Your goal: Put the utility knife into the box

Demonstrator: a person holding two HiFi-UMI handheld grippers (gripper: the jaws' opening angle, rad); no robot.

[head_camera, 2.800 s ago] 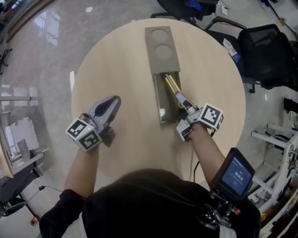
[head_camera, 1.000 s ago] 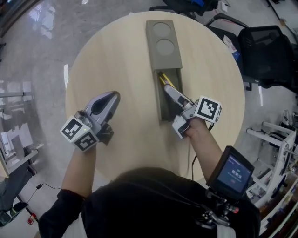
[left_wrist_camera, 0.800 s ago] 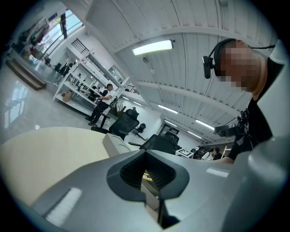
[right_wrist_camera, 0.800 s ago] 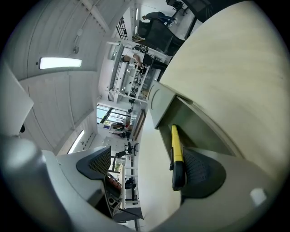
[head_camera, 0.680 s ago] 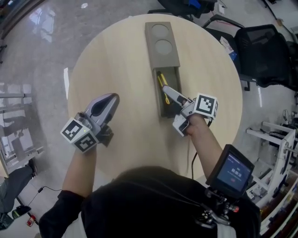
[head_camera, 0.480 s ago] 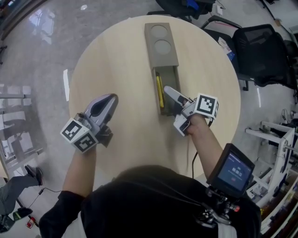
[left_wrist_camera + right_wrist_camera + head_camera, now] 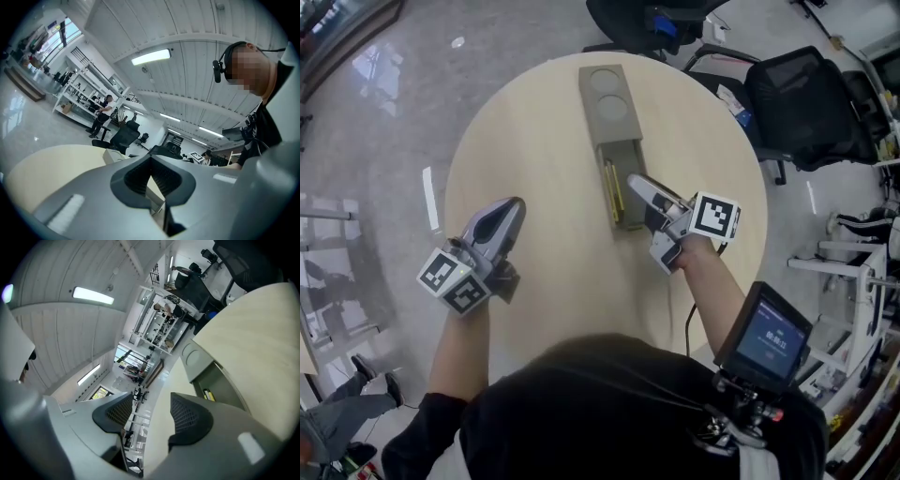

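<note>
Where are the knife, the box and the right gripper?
knife [image 7: 610, 192], head view, its yellow body.
box [image 7: 613, 128], head view, its closed top.
right gripper [image 7: 637, 185], head view, between its fingertips.

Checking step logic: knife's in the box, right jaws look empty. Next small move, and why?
Probably draw the right gripper back, clear of the box. The utility knife lies in its open compartment; the jaws have just been closing partway yet stand apart with nothing between them.

Bright, even light from ceiling strip lights [image 7: 151, 56] glares off the glossy floor [image 7: 380, 61], with fisheye-bent edges.
</note>
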